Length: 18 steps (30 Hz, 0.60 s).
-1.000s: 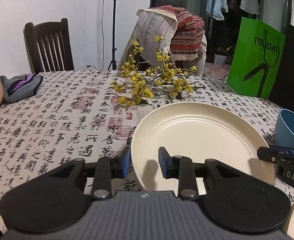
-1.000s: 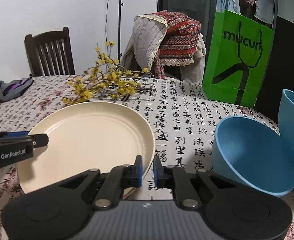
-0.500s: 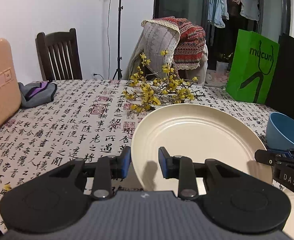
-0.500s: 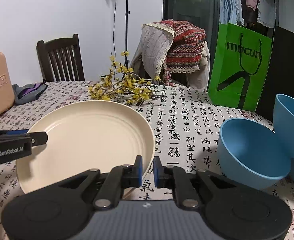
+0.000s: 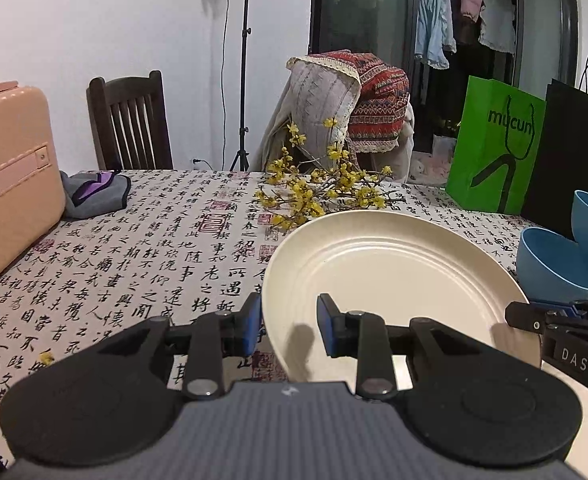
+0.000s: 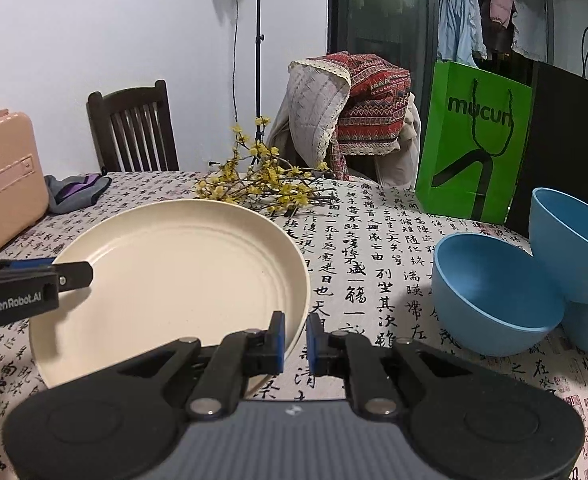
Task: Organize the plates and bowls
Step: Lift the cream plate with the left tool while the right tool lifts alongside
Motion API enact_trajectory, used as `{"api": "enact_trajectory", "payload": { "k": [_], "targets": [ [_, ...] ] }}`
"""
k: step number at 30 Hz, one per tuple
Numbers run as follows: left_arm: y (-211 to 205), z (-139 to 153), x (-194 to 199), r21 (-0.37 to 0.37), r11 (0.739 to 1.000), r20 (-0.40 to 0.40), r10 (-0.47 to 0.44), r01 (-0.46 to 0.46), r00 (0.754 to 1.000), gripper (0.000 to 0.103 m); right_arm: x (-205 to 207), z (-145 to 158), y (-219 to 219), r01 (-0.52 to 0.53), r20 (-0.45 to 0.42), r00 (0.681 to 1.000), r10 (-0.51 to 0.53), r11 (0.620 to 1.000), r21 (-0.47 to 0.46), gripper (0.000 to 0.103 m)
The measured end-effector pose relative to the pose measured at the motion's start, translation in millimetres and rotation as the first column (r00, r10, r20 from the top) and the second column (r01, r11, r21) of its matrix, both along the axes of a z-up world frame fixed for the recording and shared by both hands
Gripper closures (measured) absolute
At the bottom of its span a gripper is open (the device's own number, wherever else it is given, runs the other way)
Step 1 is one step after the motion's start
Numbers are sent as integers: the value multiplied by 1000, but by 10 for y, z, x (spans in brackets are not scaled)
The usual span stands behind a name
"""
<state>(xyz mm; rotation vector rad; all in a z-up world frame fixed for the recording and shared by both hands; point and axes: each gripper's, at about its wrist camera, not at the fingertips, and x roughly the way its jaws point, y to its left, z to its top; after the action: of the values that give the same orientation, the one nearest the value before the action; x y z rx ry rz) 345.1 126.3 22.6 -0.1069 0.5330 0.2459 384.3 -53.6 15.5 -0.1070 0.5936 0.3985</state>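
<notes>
The left hand-held gripper (image 5: 289,322) is straddling the near-left rim of the cream plate (image 5: 390,276), its jaws standing apart with a clear gap around the rim. The right hand-held gripper (image 6: 295,338) is pinching the plate's right edge, its jaws lying narrowly on either side of it. The plate is tilting above the worktop (image 5: 153,256). Just to the right, two blue bowls (image 6: 494,292) are leaning together. Beyond the plate, yellow flower sprigs (image 5: 318,192) are lying, with a green bag (image 6: 474,140) standing farther back.
</notes>
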Motion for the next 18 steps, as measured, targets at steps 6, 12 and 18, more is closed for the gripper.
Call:
{"api": "enact_trajectory", "payload": {
  "k": [6,12,18],
  "targets": [
    [17,18,-138,5,1000,8,5,-5,1000,73,-109,12,22,-8,5,1000,7,1000,6,92],
    [-15,31,-252,11,1000,13,6,-7,1000,73,-211,18,9,-4,7,1000,4,1000,7,92],
    [-85,47,-360,15,1000,19,0,0,1000,73,-315,38,-58,5,15,1000,-5,1000,15,92]
  ]
}}
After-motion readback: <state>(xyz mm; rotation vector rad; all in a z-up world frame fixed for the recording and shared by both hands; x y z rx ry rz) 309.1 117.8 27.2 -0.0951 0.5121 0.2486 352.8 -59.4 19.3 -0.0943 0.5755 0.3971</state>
